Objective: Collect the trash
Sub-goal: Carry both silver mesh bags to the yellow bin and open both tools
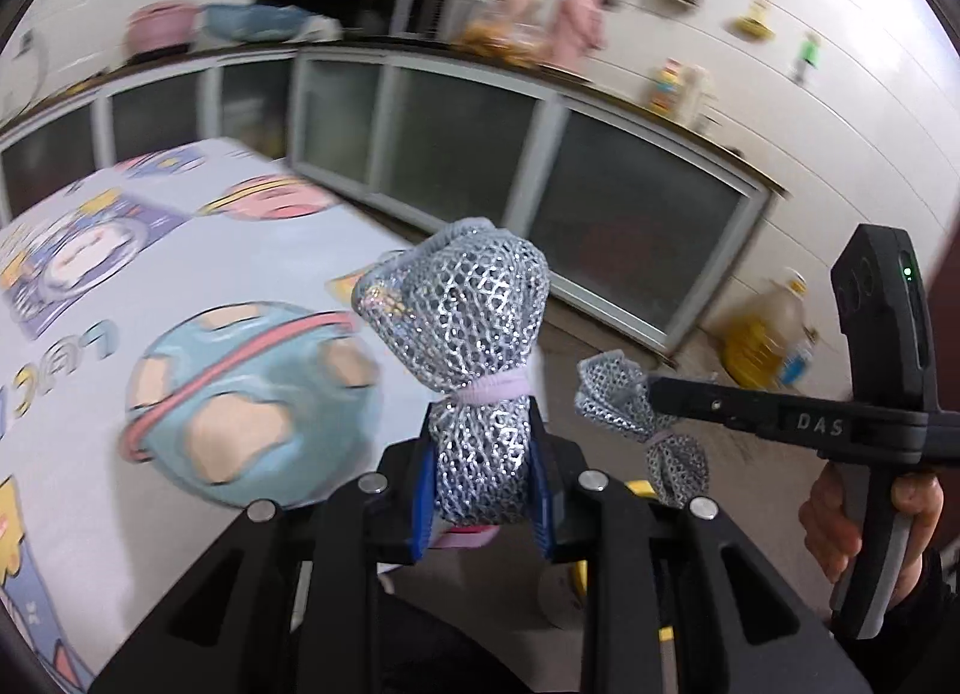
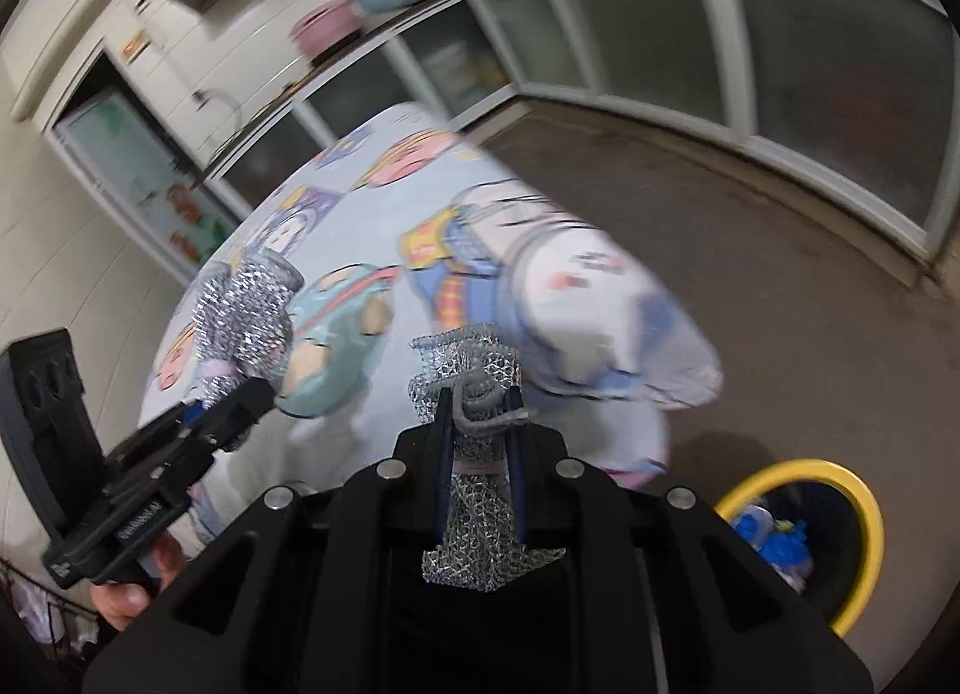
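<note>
2 tools are in view, each clenched on 1 silver mesh bundle, making 2 bundles in total. The left tool (image 1: 485,490) grips the larger mesh bundle (image 1: 474,346) by its lower half, between 2 blue-padded fingers (image 1: 420,508); the bundle stands upright, cinched at its waist by 1 pale lilac band (image 1: 489,391), and its upper half flares above the fingertips. The right tool (image 2: 480,454) grips the smaller mesh bundle (image 2: 474,388), also cinched by 1 band, with mesh showing both above and below the fingers. In the left wrist view the right tool enters from the right side, with the smaller bundle at its tip, just beside the larger bundle but apart from it; 1 hand (image 1: 852,520) holds its handle. Both bundles are held in the air, above the edge of 1 bench covered by a cartoon-print cloth (image 1: 180,286). 1 yellow-rimmed trash bin (image 2: 864,508) stands on the floor below and to the right of the right tool, with blue and pale scraps inside; their count cannot be told. 1 yellow oil jug (image 1: 774,334) stands on the floor by the glass-fronted cabinets (image 1: 540,165). The background is blurred.
</note>
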Available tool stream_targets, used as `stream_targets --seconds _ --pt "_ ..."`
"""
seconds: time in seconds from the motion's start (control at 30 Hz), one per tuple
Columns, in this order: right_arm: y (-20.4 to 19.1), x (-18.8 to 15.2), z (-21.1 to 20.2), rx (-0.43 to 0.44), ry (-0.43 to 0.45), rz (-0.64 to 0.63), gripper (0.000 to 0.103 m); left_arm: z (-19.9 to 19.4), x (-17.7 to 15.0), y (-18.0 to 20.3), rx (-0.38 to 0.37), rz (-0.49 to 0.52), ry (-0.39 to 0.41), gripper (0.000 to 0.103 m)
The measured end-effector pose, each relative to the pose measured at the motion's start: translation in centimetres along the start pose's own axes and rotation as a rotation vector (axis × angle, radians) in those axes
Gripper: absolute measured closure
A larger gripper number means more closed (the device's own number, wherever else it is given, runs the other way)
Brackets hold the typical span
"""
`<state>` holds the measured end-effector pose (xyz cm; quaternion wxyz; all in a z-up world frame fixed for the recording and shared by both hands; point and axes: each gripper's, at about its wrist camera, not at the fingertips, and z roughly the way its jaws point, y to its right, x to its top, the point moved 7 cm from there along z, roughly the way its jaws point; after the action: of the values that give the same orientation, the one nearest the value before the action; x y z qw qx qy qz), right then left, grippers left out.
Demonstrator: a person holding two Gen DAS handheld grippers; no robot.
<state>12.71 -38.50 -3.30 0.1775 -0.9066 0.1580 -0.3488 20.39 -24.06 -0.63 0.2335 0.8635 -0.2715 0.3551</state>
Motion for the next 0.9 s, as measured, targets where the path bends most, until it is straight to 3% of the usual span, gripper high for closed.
stream_targets --seconds 0.47,0.7,0.9 --pt "13.8 -7.3 -8.7 -0.226 0.094 0.224 0.088 3.7 -2.3 15.1 -0.164 0.254 -0.078 0.079" --pt "17.0 -10.6 -8.5 -0.304 0.075 0.234 0.088 5.6 -3.8 21.3 -0.224 0.349 -0.114 0.079" --pt "19.4 -12.5 -7.9 -0.347 0.050 0.270 0.088 7.4 -5.4 23.8 -0.237 0.398 -0.159 0.079"
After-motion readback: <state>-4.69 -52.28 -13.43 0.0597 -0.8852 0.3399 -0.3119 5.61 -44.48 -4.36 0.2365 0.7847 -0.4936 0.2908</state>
